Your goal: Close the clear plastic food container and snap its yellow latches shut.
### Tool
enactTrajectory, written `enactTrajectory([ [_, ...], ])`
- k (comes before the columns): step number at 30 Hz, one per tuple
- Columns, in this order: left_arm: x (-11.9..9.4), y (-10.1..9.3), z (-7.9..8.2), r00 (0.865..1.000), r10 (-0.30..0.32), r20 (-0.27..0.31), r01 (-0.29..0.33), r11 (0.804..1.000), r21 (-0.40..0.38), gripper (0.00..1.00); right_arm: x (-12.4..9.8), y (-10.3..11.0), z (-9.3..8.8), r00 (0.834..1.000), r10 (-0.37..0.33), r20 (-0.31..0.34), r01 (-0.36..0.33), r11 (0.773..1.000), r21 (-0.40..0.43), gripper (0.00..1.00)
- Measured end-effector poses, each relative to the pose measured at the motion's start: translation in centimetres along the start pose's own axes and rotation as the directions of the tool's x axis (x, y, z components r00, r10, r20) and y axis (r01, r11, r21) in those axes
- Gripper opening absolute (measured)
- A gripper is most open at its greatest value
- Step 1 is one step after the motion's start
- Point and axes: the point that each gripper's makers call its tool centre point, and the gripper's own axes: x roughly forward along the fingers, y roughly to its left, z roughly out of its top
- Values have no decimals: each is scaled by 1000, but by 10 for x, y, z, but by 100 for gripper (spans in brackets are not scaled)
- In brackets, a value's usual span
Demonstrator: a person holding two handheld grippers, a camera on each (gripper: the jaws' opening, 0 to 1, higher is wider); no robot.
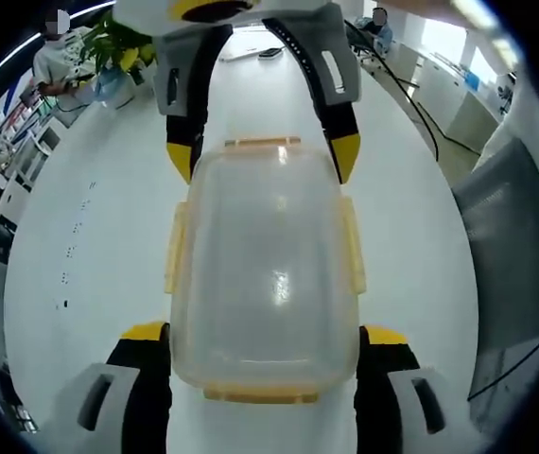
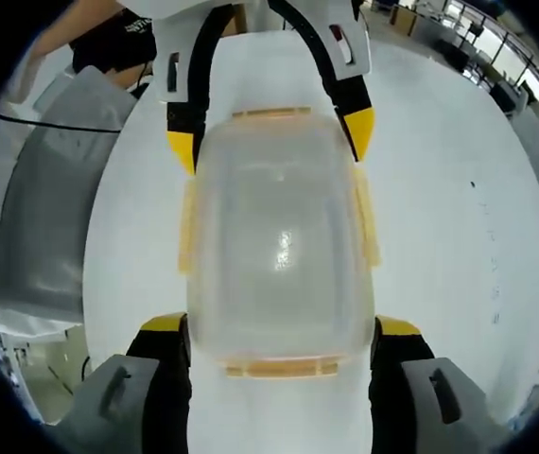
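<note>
One clear container [image 1: 265,265] lies lid-up on the white table [image 1: 90,236], its long axis running from one pair of tongs to the other. The left tongs [image 1: 264,345] and right tongs [image 2: 281,338] each stand apart, straddling an end. Yellow latches [image 1: 350,248] line its edges. The left gripper view shows a plant [image 1: 118,47]; the right gripper view a grey chair [image 2: 47,208].

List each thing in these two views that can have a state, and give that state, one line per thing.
Clear container: on the white table, lid on.
Yellow latches: along all four edges; snapped or loose cannot be told.
Left gripper: open, fingers flanking the container's near end.
Right gripper: open, flanking the opposite end.
</note>
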Motion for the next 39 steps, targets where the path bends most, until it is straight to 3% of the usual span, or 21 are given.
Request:
enactTrajectory([
  [11,1,0,0,1000,13,-20,-13,1000,8,79,0,0,-1,1000,-9,25,9,1000,-3,75],
  [18,0,-2,3,1000,8,-2,-8,999,-47,81,0,-1,-3,999,-26,21,26,999,-27,76],
  [22,-4,2,4,999,39,5,-38,998,-52,85,-2,-2,-5,999,-39,15,39,998,-43,76],
  [26,-6,3,9,997,61,42,-57,994,-92,92,-2,-1,-4,999,-34,30,34,999,-22,90],
  [30,-9,0,10,995,74,63,-68,993,-93,96,-8,-2,0,996,-59,61,60,998,-19,92],
  [33,-12,0,11,993,89,77,-81,991,-105,99,-12,-4,6,992,-80,96,80,997,4,100],
  [39,-22,1,21,978,130,160,-106,983,-148,99,-20,-2,7,985,-117,129,116,993,19,99],
])
